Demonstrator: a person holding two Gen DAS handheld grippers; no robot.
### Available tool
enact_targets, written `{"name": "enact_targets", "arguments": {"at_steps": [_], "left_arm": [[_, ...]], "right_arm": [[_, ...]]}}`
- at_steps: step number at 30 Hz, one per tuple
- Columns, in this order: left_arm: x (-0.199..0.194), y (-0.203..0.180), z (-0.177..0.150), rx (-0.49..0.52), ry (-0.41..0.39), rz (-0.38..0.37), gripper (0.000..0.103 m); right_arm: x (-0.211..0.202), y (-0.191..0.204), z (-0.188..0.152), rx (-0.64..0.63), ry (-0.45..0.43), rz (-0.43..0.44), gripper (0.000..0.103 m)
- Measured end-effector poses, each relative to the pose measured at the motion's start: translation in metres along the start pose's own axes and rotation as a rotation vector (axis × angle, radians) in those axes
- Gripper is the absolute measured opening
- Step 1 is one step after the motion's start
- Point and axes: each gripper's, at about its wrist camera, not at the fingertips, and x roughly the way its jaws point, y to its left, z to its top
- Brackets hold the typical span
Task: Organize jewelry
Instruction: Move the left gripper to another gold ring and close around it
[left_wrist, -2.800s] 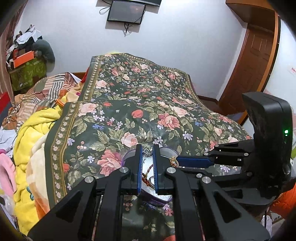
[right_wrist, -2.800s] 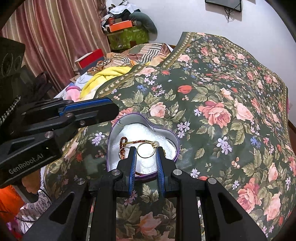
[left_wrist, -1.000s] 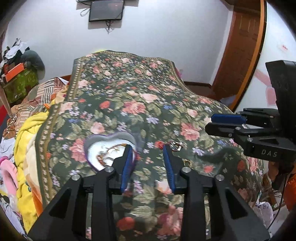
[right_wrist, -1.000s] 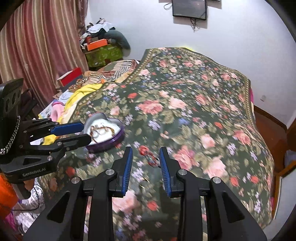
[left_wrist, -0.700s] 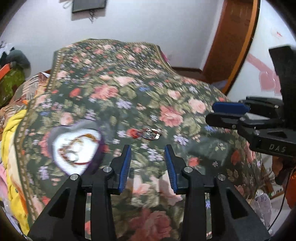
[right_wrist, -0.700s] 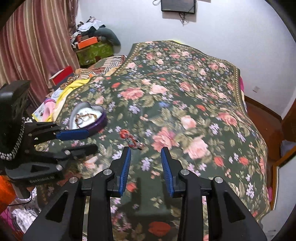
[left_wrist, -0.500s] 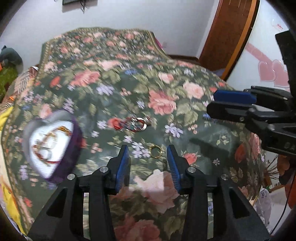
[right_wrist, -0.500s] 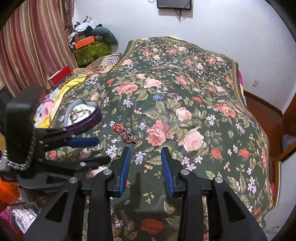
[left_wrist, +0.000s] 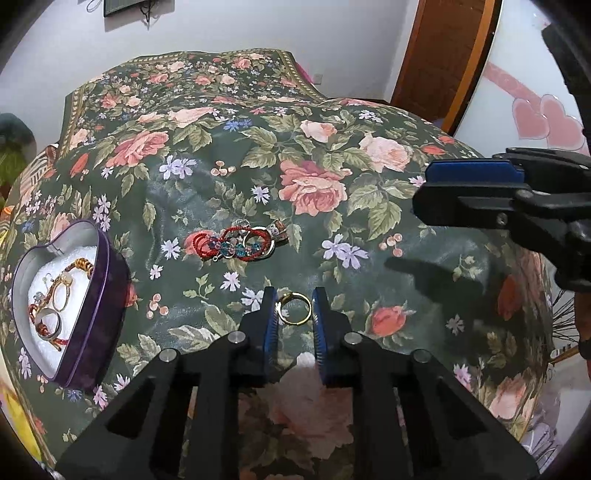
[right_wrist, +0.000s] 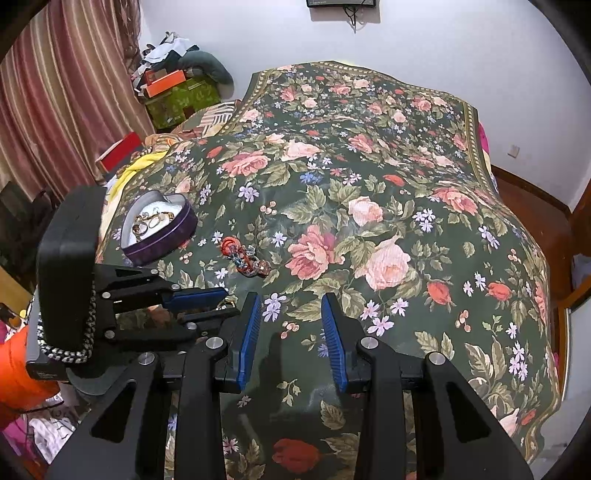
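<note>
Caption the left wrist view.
Open left gripper brackets a gold ring on the floral bedspread, heart-shaped tin nearby.

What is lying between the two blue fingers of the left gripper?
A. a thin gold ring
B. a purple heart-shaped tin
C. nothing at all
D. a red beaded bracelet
A: the thin gold ring lies on the floral bedspread between the open fingers of the left gripper, not yet pinched.
</note>
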Motion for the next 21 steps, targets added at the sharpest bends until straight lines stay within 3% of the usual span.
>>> {"name": "enact_targets", "arguments": {"at_steps": [5,13,21], "left_arm": [[-0.007,0.003,-0.001,0.002,-0.013,0.005,0.018],[-0.045,0.029,0.010,-0.055,-0.117,0.028,0.018],[-0.062,0.051,0.023,-0.077,-0.190,0.039,0.018]], "right_arm": [[0.004,0.000,0.001,0.006,0.012,0.003,0.030],[0.020,0.009,0.013,-0.024,0.045,0.008,0.030],[0.063,0.017,0.023,-0.076,0.157,-0.011,0.030]]}}
